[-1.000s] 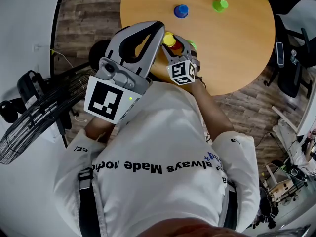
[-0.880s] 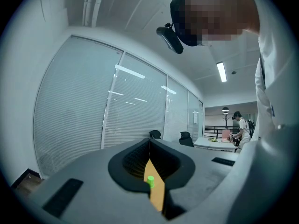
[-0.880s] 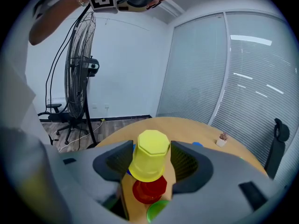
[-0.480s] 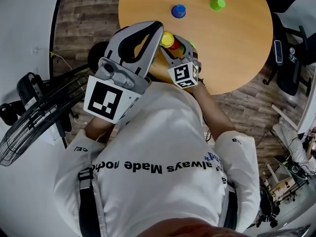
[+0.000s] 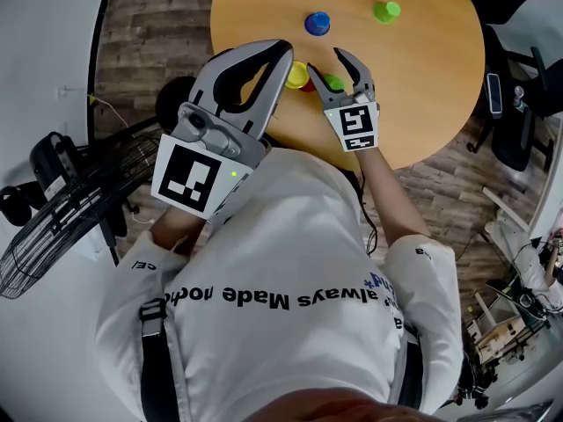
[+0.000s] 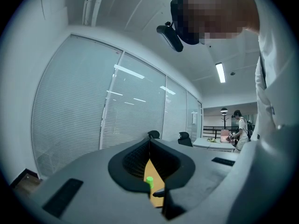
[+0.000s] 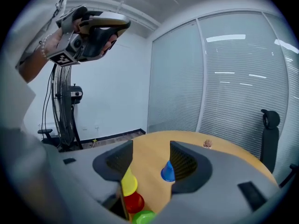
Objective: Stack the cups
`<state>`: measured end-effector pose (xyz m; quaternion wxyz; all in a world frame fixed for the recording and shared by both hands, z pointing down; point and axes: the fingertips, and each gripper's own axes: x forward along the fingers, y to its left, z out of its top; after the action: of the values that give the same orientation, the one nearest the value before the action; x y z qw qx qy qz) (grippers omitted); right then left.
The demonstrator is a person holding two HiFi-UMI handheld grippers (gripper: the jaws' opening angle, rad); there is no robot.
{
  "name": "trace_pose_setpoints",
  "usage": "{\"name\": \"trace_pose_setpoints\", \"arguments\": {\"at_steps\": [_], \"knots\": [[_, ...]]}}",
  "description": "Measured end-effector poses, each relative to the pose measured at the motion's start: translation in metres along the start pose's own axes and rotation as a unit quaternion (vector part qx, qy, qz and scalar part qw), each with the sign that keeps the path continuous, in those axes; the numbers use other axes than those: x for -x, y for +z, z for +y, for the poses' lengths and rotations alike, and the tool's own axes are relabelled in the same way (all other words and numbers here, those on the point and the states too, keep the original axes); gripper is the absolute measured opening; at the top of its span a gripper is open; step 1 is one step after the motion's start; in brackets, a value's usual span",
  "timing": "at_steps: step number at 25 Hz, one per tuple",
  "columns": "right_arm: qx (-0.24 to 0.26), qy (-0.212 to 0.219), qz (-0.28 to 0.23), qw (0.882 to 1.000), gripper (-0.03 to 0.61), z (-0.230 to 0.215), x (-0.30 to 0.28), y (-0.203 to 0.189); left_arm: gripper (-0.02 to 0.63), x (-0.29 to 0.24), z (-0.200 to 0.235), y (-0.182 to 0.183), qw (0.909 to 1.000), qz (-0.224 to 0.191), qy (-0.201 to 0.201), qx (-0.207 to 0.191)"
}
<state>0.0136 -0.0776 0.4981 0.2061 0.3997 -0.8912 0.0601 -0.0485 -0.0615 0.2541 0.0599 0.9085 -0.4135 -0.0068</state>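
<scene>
Head view: left gripper (image 5: 281, 49) held high off the tabletop (image 5: 422, 77), seemingly parked; right gripper (image 5: 327, 70) over the yellow cup (image 5: 297, 75), red cup (image 5: 310, 85) and green cup (image 5: 332, 83) near the edge

Left gripper view: fingers (image 6: 135, 160) pressed together, empty

Right gripper view: fingers (image 7: 189, 164) spread, nothing between them, framing the blue cup (image 7: 168, 171) beyond, probably the next pick

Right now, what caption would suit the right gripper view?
Open right gripper over wooden table: yellow cup, red cup, green cup near, blue cup ahead.

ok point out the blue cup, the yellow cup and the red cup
blue cup (image 5: 318, 23), head view, middle of the cup as seen from above
yellow cup (image 7: 128, 183), right gripper view, its side wall
red cup (image 7: 134, 202), right gripper view, middle of its visible part
</scene>
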Motion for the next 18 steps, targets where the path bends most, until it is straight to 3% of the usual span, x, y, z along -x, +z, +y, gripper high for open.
{"name": "trace_pose_setpoints", "arguments": {"at_steps": [8, 18], "knots": [[-0.004, -0.006, 0.039, 0.999, 0.258, -0.049, -0.034, -0.017, 0.024, -0.006, 0.009, -0.004, 0.9999, 0.008, 0.007, 0.008], [0.023, 0.021, 0.107, 0.994, 0.256, -0.077, -0.088, -0.052, 0.023, -0.012, 0.03, -0.015, 0.9994, 0.02, 0.022, 0.018]]}}
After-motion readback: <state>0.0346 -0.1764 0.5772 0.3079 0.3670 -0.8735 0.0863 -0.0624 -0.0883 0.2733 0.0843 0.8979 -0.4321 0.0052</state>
